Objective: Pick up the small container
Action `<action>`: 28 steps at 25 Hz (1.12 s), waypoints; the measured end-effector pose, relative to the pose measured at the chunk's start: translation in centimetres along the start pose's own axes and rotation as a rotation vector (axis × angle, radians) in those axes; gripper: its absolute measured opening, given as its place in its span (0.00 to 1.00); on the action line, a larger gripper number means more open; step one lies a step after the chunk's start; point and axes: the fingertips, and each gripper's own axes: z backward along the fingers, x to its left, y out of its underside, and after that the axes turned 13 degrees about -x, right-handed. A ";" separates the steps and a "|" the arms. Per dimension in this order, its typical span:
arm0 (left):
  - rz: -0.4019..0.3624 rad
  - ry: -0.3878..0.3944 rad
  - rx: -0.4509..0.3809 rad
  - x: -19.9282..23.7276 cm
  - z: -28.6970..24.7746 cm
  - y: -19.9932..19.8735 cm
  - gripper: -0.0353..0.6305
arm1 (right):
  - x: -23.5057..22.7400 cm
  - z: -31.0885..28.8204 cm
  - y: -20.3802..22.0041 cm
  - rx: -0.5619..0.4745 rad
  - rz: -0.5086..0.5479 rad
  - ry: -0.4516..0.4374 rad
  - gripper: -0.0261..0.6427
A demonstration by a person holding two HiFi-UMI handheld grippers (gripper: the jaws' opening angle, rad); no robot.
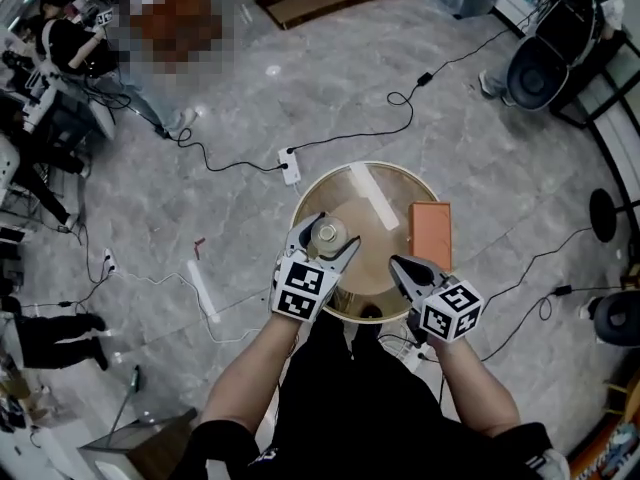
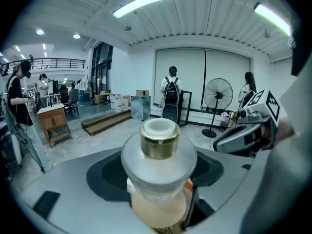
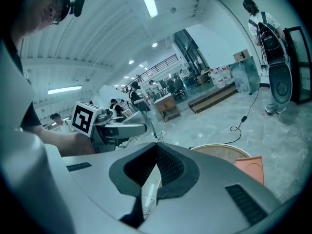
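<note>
The small container (image 1: pixel 326 230) is a frosted jar with a gold neck and a white cap. It is held upright over the near left part of the round wooden table (image 1: pixel 372 278). My left gripper (image 1: pixel 330 238) is shut on it, one finger on each side. In the left gripper view the container (image 2: pixel 158 155) fills the middle between the jaws of the left gripper (image 2: pixel 158 184), and the table shows below it. My right gripper (image 1: pixel 398 264) is shut and empty above the table's near right edge. The right gripper (image 3: pixel 156 147) shows its pads together in its own view.
A flat orange rectangular piece (image 1: pixel 430 233) lies on the table's right side, and the right gripper view shows the same orange piece (image 3: pixel 251 168). A power strip (image 1: pixel 290 166) and cables cross the floor beyond the table. A fan base (image 1: pixel 603 215) and a round chair (image 1: pixel 538 70) stand at the right.
</note>
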 end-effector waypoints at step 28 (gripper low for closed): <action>0.002 -0.084 -0.070 1.7 14.4 -9.3 0.56 | 12.0 1.0 -10.1 -0.182 0.159 -0.139 0.06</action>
